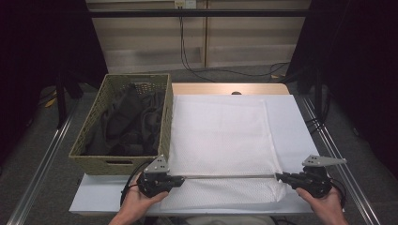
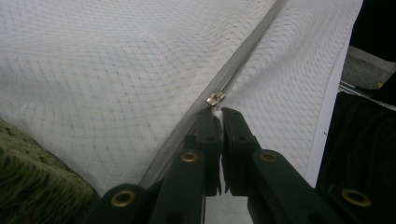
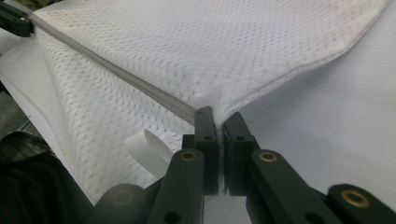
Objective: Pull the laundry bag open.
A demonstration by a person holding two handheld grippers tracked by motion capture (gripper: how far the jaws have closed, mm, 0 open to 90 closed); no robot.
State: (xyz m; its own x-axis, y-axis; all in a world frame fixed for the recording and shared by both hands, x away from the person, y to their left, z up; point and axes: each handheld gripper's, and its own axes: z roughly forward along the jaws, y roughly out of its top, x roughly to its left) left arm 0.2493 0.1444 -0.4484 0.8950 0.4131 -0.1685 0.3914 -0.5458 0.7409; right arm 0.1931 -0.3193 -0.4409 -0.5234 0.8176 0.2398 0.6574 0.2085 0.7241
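A white mesh laundry bag (image 1: pixel 218 136) lies flat on the white table (image 1: pixel 300 126). Its grey zipper (image 1: pixel 230 176) runs left to right near the front edge. My left gripper (image 1: pixel 182 178) is shut at the zipper's left end, with a bit of white pull pinched just behind the metal slider (image 2: pixel 215 98). My right gripper (image 1: pixel 278 176) is shut on the bag's fabric at the zipper's right end. In the left gripper view the jaws (image 2: pixel 219 114) meet on the pull. In the right gripper view the jaws (image 3: pixel 218 119) clamp the bag's corner seam beside a white tab (image 3: pixel 147 147).
A woven olive basket (image 1: pixel 94 157) stands at the table's left, touching the bag's left edge. Dark clothes (image 1: pixel 131 122) fill the basket. Black cables (image 1: pixel 187 56) run on the floor beyond the table. Bare table shows right of the bag.
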